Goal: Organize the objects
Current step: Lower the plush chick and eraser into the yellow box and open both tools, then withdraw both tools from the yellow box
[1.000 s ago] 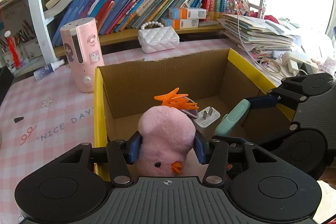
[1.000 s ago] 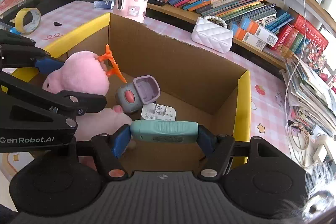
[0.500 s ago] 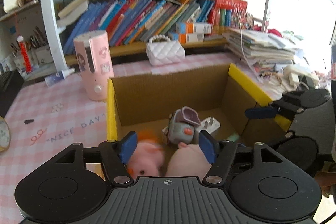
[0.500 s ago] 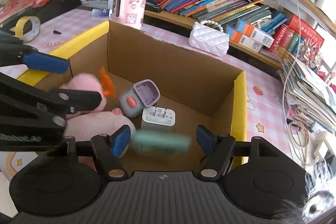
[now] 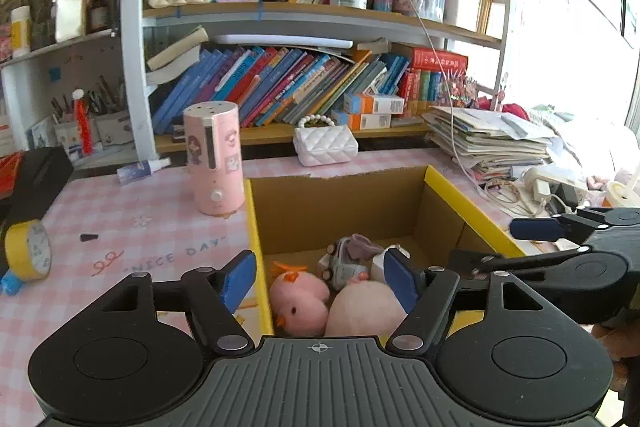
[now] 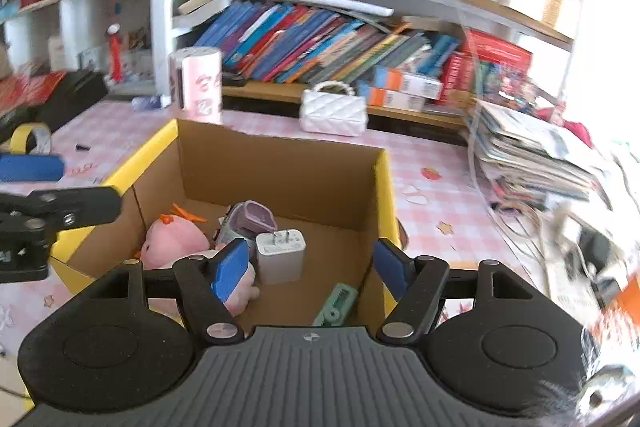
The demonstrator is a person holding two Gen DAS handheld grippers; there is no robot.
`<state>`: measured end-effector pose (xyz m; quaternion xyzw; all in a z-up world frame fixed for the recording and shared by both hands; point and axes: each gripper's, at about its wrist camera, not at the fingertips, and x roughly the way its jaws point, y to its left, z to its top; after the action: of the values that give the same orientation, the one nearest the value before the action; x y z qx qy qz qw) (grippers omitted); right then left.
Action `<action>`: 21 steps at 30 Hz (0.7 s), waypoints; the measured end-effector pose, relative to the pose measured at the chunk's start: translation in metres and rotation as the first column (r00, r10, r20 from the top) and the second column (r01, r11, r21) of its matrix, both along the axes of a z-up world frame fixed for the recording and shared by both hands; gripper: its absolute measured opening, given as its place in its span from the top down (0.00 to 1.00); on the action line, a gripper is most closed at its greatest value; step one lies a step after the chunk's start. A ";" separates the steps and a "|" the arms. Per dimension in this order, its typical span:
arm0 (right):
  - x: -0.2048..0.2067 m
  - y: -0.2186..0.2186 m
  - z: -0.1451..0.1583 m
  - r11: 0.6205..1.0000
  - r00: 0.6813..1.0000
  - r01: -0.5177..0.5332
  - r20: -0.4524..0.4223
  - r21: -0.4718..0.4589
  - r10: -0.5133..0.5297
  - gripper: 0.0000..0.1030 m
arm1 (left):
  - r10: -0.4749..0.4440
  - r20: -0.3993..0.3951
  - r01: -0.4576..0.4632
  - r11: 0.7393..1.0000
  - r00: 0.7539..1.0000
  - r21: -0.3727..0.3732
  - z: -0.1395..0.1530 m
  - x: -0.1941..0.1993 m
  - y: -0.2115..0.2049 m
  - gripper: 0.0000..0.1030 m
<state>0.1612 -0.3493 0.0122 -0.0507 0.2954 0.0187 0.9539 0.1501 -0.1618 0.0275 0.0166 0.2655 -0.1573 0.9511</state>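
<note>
A cardboard box with yellow-edged flaps (image 5: pixel 460 199) (image 6: pixel 280 171) stands on the pink checked table. Inside lie a pink plush chick with an orange crest (image 5: pixel 298 301) (image 6: pixel 172 237), a second pink plush (image 5: pixel 366 311), a grey-purple toy (image 5: pixel 346 261) (image 6: pixel 250 221), a white charger plug (image 6: pixel 280 255) and a teal comb (image 6: pixel 336 305). My left gripper (image 5: pixel 318 283) is open and empty above the box's near edge. My right gripper (image 6: pixel 310 265) is open and empty above the box, and it shows at the right of the left wrist view (image 5: pixel 536 229).
A pink cylinder humidifier (image 5: pixel 214 159) (image 6: pixel 196 85) and a white quilted purse (image 5: pixel 326 147) (image 6: pixel 334 113) stand behind the box. A yellow tape roll (image 5: pixel 28 251) lies at the left. A paper stack (image 5: pixel 488 143) and cables sit at the right. Bookshelves fill the back.
Both grippers opened and rose. The pink chick dropped from my left gripper into the box. The teal comb dropped from my right gripper into the box.
</note>
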 end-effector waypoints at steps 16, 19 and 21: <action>-0.085 0.044 -0.026 0.975 0.973 0.214 -0.099 0.063 -0.207 0.30 | 0.018 -0.083 -0.012 0.998 0.996 0.066 -0.028 -0.065 0.059 0.21; -0.096 0.058 -0.030 0.975 0.972 0.214 -0.112 0.058 -0.207 0.30 | 0.016 -0.103 -0.008 0.997 0.995 0.074 -0.032 -0.074 0.069 0.21; -0.102 0.067 -0.032 0.976 0.973 0.209 -0.117 0.056 -0.201 0.30 | 0.017 -0.112 -0.008 0.997 0.994 0.078 -0.033 -0.079 0.075 0.21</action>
<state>0.0588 -0.2821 -0.0199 0.0138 0.3504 -0.0672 0.9341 0.0716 -0.0871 -0.0057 0.0429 0.3246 -0.1417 0.9342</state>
